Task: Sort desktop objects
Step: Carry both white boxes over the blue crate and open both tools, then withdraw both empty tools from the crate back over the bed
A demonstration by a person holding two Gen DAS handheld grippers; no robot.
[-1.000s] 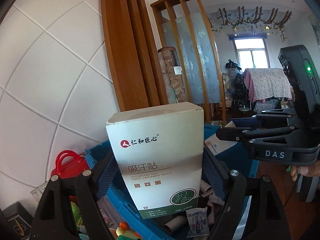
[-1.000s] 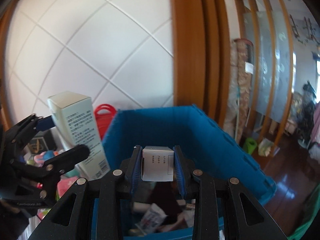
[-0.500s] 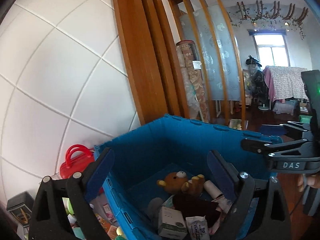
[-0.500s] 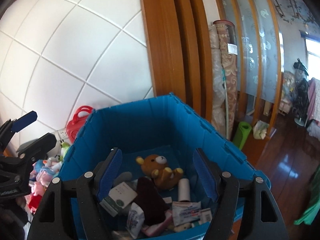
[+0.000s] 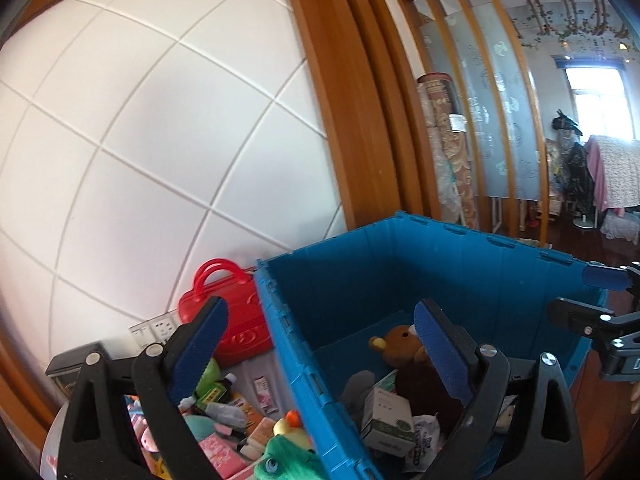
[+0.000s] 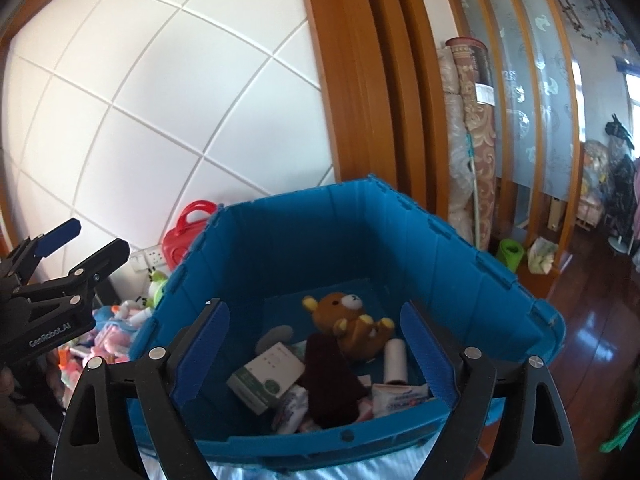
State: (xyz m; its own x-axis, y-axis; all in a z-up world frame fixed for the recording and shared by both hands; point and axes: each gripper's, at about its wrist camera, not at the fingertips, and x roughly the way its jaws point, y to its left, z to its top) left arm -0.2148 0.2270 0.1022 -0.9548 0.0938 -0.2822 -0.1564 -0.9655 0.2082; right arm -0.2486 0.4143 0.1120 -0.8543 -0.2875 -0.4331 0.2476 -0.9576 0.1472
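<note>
A white panelled wall (image 5: 152, 152) is bordered by a wooden frame (image 5: 340, 100). Daylight is admitted through a far window (image 5: 596, 96) onto dark polished floor (image 6: 592, 344).

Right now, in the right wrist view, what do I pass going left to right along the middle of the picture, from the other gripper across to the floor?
Left gripper → red case → blue crate → teddy bear inside it → green roll on the floor.

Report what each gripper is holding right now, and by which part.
Nothing is held. The left gripper and right gripper both stand open and empty above the blue crate; the right's jaws have just been opening.
</note>
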